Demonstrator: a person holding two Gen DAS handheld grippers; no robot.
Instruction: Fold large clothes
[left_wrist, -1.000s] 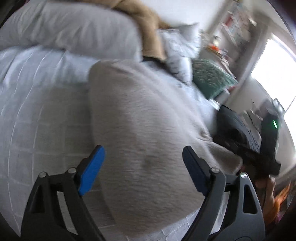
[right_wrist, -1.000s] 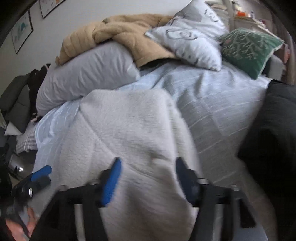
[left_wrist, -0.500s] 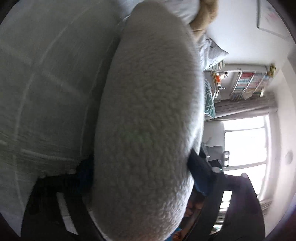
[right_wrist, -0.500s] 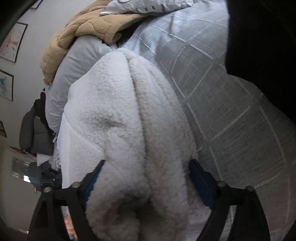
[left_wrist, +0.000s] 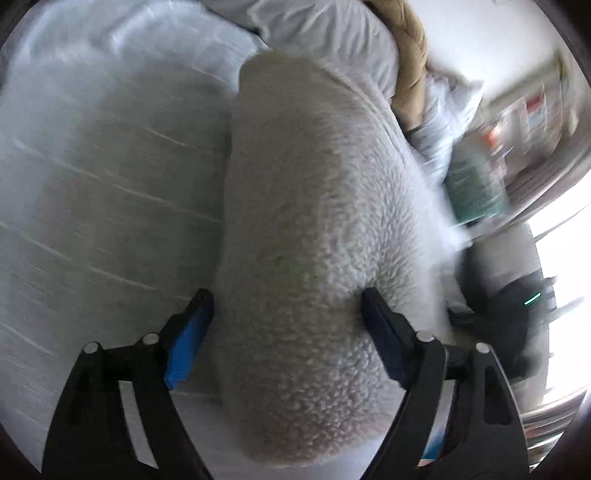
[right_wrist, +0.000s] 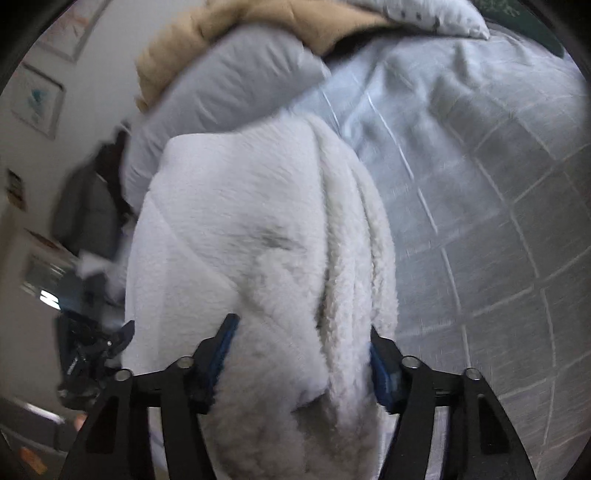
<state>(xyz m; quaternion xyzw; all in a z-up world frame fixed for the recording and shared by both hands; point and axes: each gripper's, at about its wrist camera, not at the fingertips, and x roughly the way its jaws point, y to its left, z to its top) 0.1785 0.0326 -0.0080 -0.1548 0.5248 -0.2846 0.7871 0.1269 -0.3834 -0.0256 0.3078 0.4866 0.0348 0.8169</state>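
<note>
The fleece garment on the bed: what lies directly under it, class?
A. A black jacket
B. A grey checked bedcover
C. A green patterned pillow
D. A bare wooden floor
B: the white fleece garment rests on the grey bedcover with its pale grid lines.

The fleece runs off the bottom edge in both views, its near end unseen, and it hides the bedspread beneath. Shelves at the left view's right edge are smeared by blur. The right gripper pads are partly buried in pile.
</note>
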